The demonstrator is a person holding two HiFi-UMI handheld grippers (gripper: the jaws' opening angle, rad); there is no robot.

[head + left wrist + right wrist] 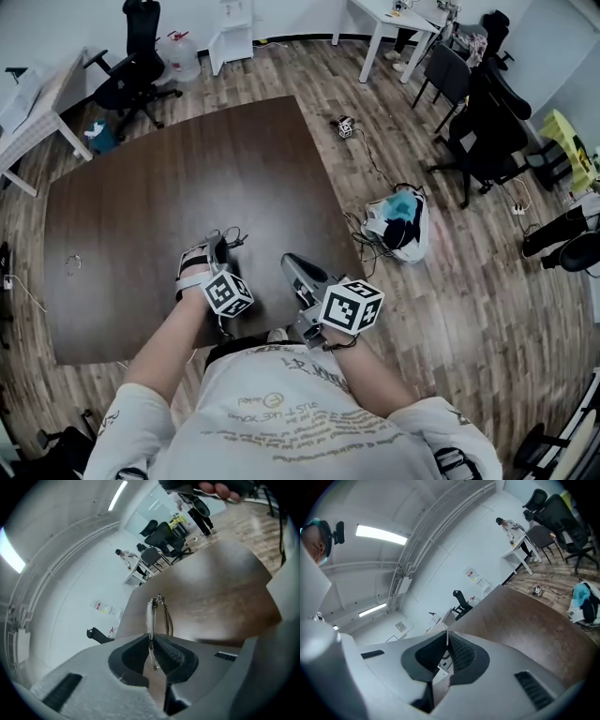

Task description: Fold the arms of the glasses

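Thin metal-framed glasses (158, 613) stick out edge-on from between the pads of my left gripper (152, 651), which is shut on them just above the brown table (220, 597). From the head view the glasses (231, 238) show as dark wire at the tip of the left gripper (217, 247), near the table's front edge. My right gripper (290, 263) hovers a short way to the right of them, apart from the glasses. Along its own jaws, the right gripper (447, 644) is shut with nothing between its pads.
The brown table (187, 178) stretches away ahead; a small cable (71, 265) lies at its left. On the wood floor to the right are a bag (398, 221), cords and black office chairs (483, 122). White desks (389, 21) stand along the back.
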